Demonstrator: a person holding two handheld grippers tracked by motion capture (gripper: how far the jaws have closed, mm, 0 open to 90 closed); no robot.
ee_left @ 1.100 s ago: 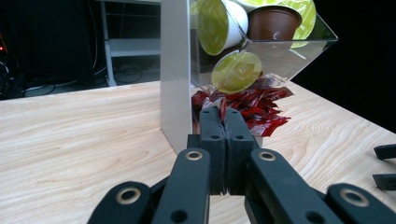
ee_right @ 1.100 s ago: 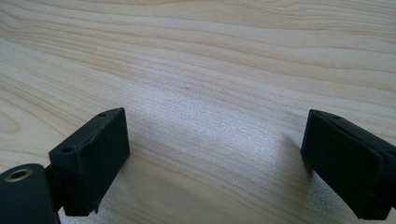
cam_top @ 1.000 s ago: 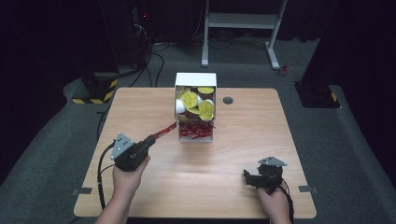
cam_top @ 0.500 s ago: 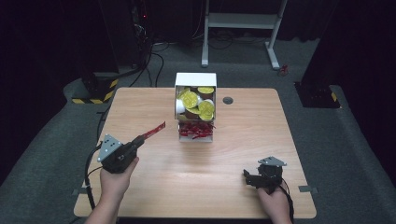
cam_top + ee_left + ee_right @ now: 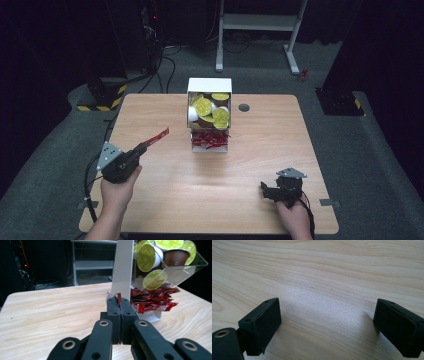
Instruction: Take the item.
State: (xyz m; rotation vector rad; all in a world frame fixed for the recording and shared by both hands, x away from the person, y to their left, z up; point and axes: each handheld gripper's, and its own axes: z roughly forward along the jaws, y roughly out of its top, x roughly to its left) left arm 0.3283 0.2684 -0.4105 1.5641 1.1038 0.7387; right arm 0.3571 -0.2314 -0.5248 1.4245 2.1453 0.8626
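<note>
My left gripper is shut on a thin red packet, which sticks out past its tips toward the dispenser. In the left gripper view the jaws are pressed together with the packet's end showing above the left gripper's tips. The dispenser is a white box with a clear bin of yellow-lidded pods above a tray of more red packets. My right gripper rests low near the table's front right, open, with bare wood between the jaws.
The wooden table has a dark round grommet right of the dispenser. Behind the table stands a white frame, and a yellow-black striped base sits at the far left on the floor.
The left gripper has drawn back to the left, away from the dispenser, carrying the red packet out of the tray. The right gripper has stayed put.
</note>
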